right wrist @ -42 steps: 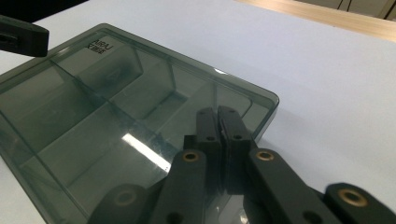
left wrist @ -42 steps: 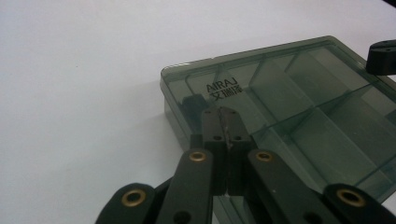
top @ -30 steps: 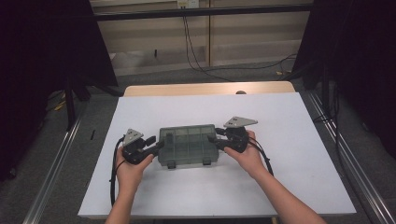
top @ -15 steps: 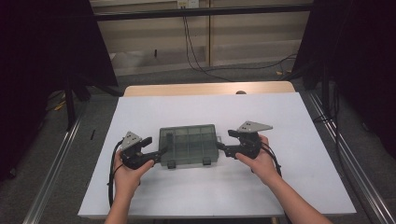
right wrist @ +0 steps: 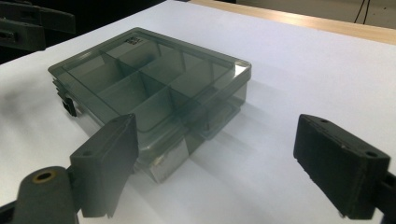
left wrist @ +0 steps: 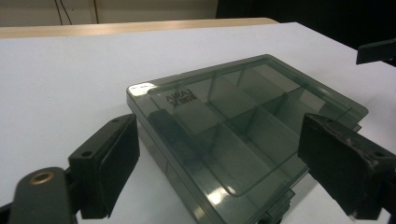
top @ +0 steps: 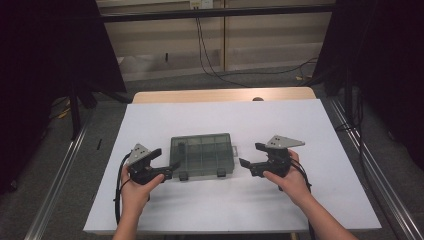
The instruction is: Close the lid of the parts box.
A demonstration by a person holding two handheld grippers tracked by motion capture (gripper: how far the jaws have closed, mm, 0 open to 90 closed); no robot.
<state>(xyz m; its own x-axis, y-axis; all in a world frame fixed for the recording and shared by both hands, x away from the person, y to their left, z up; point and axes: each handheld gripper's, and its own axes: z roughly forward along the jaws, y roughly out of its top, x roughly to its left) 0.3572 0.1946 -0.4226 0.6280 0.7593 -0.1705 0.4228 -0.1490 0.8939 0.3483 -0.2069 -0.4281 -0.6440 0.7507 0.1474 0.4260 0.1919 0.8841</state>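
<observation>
**Both grippers let go of the compartment box**

Seen from the high view, the smoky grey compartment box (top: pixel 202 155) lies flat and lidded near the middle of the white desk (top: pixel 225 120), its long axis running across from one hand to the other. The left gripper (top: pixel 167 167) sits just off the box's left end, its tips almost at the near-left corner, so this hand is the nearer one. The right gripper (top: pixel 248 161) stands apart from the right end, with bare desk between them. Each gripper points inward at the box, so any fresh hold means closing in along that long axis.

Along the left gripper view, the box (left wrist: pixel 243 135) lies straight ahead and slightly right, one corner reaching in between the jaws. The jaws have just been opening and stand wide, pads clear of the plastic. Inner dividers show through the translucent lid, and the cells look empty.

Through the right gripper view, the box (right wrist: pixel 149 88) lies ahead and to the left, its nearest corner beside the left-hand pad without contact I can confirm. These jaws have likewise just been opening, with nothing held. Two dark latches sit on the box's side.
</observation>
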